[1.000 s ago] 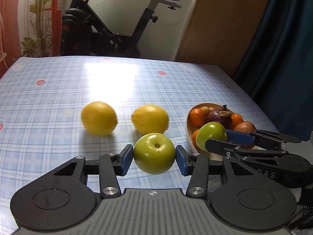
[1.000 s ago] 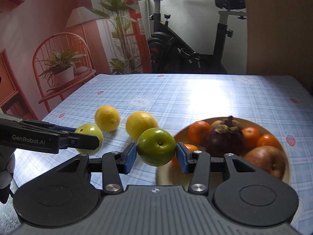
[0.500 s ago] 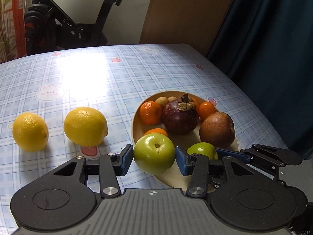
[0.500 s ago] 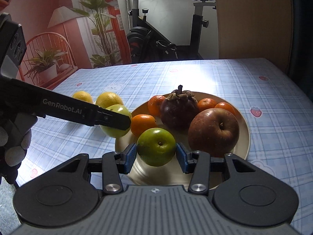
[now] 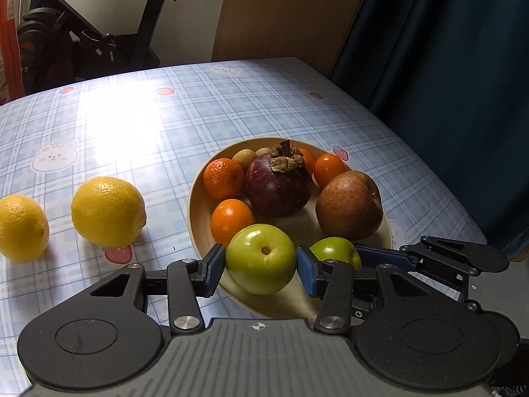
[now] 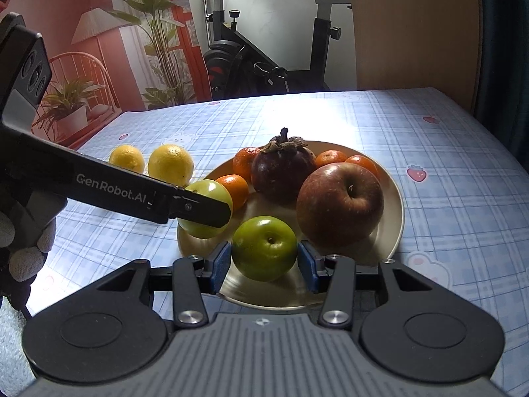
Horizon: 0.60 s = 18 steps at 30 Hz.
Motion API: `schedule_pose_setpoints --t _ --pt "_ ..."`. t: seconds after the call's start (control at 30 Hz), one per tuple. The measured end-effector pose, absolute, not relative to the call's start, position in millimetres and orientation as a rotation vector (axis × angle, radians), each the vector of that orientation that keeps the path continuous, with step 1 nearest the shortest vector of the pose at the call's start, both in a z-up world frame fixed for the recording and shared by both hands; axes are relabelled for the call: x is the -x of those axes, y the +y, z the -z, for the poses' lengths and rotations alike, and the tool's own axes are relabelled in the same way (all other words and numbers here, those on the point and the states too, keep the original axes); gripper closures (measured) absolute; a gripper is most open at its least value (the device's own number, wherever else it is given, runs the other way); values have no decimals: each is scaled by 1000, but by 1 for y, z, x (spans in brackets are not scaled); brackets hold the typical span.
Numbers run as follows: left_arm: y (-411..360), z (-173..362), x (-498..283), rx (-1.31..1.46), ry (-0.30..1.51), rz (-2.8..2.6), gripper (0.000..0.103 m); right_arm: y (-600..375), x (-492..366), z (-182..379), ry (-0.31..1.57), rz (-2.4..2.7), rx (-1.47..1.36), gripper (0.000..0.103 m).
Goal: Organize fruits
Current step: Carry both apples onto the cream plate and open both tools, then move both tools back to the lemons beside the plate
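Observation:
My left gripper (image 5: 261, 266) is shut on a green apple (image 5: 261, 258) and holds it over the near left rim of the beige fruit bowl (image 5: 198, 198). My right gripper (image 6: 264, 263) is shut on a second green apple (image 6: 264, 248), low over the bowl's (image 6: 393, 205) near part. The bowl holds a dark purple fruit (image 5: 279, 187), a red-brown apple (image 5: 348, 210) and several small oranges (image 5: 223, 178). Two lemons (image 5: 107, 211) (image 5: 21, 228) lie on the checked tablecloth left of the bowl. The left gripper and its apple (image 6: 206, 198) show in the right wrist view.
The table's right edge (image 5: 429, 165) runs close to the bowl, with a dark curtain (image 5: 446, 66) beyond. An exercise bike (image 6: 264, 49) stands behind the table's far edge. A chair with a potted plant (image 6: 69, 106) is at the far left.
Both grippers have moved with their green apples to the bowl: the left one came right from beside the lemons to the bowl's rim, the right one lowered over the bowl's near part.

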State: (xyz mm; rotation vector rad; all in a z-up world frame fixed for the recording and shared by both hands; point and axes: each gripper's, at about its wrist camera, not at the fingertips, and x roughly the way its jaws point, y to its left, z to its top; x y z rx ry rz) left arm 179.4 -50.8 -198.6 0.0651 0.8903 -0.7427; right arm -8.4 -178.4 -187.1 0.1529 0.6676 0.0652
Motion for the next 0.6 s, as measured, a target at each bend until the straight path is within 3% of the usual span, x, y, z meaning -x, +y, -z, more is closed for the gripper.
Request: schedule_pose_setpoints --t 0.6 --pt "-28 191 -188 2 914 730 53 -168 -8 189 618 -70 -110 56"
